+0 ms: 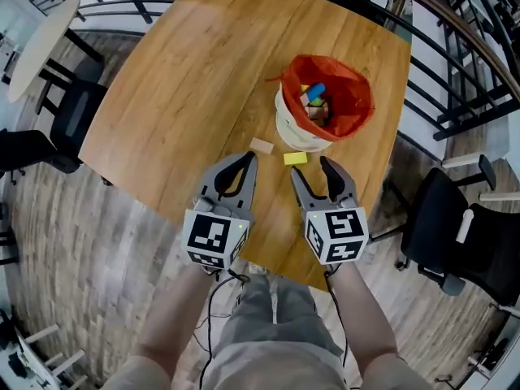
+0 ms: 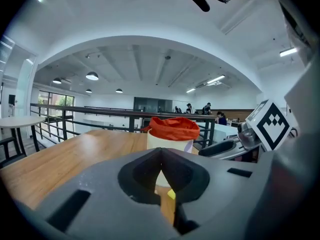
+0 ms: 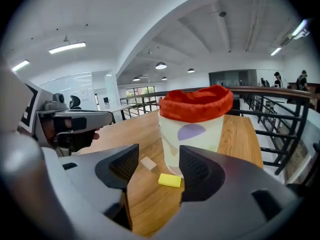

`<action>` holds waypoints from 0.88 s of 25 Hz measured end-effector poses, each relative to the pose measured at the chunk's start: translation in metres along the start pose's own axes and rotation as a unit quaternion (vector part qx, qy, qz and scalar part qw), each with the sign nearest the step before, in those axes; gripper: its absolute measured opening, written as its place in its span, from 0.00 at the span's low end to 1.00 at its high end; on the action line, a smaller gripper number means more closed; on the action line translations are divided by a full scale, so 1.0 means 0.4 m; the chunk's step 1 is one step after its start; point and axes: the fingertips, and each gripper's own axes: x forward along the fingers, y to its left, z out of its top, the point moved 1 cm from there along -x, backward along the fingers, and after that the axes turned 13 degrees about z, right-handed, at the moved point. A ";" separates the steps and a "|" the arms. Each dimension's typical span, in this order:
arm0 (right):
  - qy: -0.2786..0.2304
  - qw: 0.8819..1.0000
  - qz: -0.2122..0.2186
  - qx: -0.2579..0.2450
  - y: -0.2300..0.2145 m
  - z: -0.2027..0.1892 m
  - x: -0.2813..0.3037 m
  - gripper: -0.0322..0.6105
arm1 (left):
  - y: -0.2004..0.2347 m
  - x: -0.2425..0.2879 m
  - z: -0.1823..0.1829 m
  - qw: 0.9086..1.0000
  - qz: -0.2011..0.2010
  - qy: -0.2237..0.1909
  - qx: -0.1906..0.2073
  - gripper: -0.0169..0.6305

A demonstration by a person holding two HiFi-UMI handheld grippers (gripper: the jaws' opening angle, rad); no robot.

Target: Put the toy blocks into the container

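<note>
Right gripper [image 1: 309, 167] jaws spread wide, nothing held, yellow block [image 1: 295, 158] just ahead; left gripper [image 1: 249, 161] jaws pressed together, tan block [image 1: 262, 145] ahead; container [image 1: 292, 128] beyond both, toward the right edge of the desk [image 1: 187, 80]

Open-plan office, upper level: wooden worktop [image 1: 187, 80] ringed by black railing [image 2: 86, 109], black office chairs [image 1: 455, 234] beside worktop, round white table [image 1: 41, 39] left of worktop, people [image 2: 207, 109] at desks beyond worktop, ceiling lamps [image 2: 92, 76] above.
</note>
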 end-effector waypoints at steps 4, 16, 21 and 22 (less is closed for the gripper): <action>0.017 1.000 -0.013 0.010 -0.040 -0.055 0.057 0.43 | 0.006 0.052 -0.077 1.000 -0.004 0.025 -0.002 0.04; 0.097 0.993 -0.044 0.049 -0.110 -0.235 0.197 0.46 | 0.025 0.139 -0.262 0.995 0.004 0.090 -0.035 0.04; 0.117 0.990 -0.047 0.062 -0.120 -0.275 0.215 0.46 | 0.020 0.156 -0.310 0.994 0.000 0.107 -0.036 0.04; 0.119 0.990 -0.048 0.062 -0.124 -0.280 0.220 0.46 | 0.020 0.160 -0.318 0.993 0.000 0.110 -0.035 0.04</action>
